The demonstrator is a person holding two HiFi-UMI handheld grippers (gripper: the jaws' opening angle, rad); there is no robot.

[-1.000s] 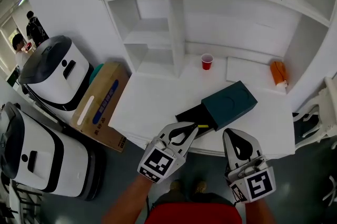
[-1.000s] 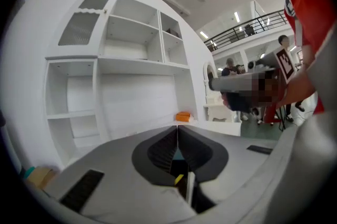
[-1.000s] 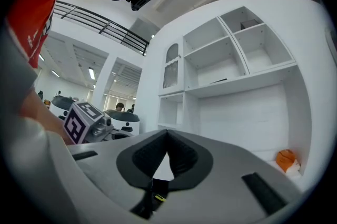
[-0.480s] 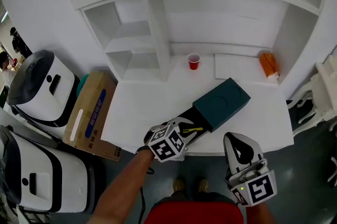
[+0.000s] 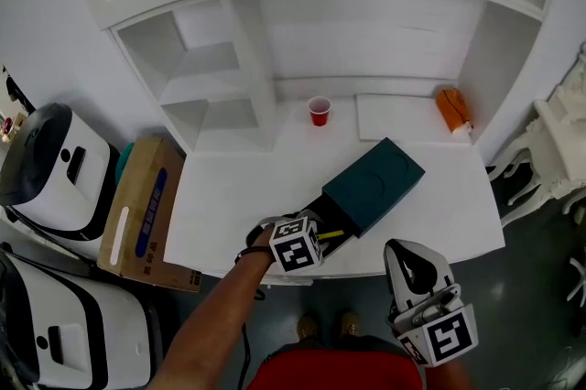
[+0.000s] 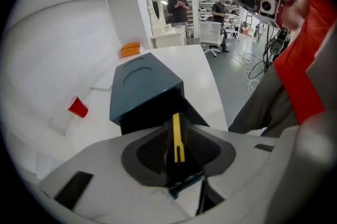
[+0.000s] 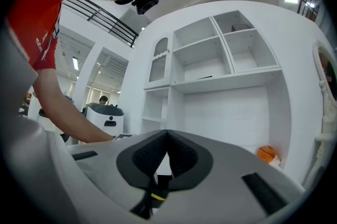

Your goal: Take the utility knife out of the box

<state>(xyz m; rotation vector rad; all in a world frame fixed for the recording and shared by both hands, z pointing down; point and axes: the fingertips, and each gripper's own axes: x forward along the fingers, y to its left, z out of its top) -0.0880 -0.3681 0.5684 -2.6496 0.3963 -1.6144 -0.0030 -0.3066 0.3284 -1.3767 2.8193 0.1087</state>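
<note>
A dark teal box (image 5: 371, 185) lies on the white table (image 5: 229, 196), its black drawer (image 5: 341, 216) slid out toward the near edge. A yellow utility knife (image 5: 331, 234) lies in the drawer. My left gripper (image 5: 316, 231) points steeply down over the drawer end. In the left gripper view the knife (image 6: 177, 136) shows in the gap of the left gripper (image 6: 176, 128), whose jaws are opening and do not press on it, with the box (image 6: 139, 83) behind. My right gripper (image 5: 410, 251) hangs below the table's near edge, its jaws (image 7: 167, 133) shut on nothing.
A red cup (image 5: 319, 111), a white slab (image 5: 398, 115) and an orange object (image 5: 452, 109) sit at the table's back under white shelves. A cardboard box (image 5: 137, 210) and white machines (image 5: 50, 164) stand on the floor at the left. People stand far off in the left gripper view.
My left gripper came down from below the table edge onto the drawer, tipped downward, and its jaws spread apart around the knife. The right gripper stayed in place.
</note>
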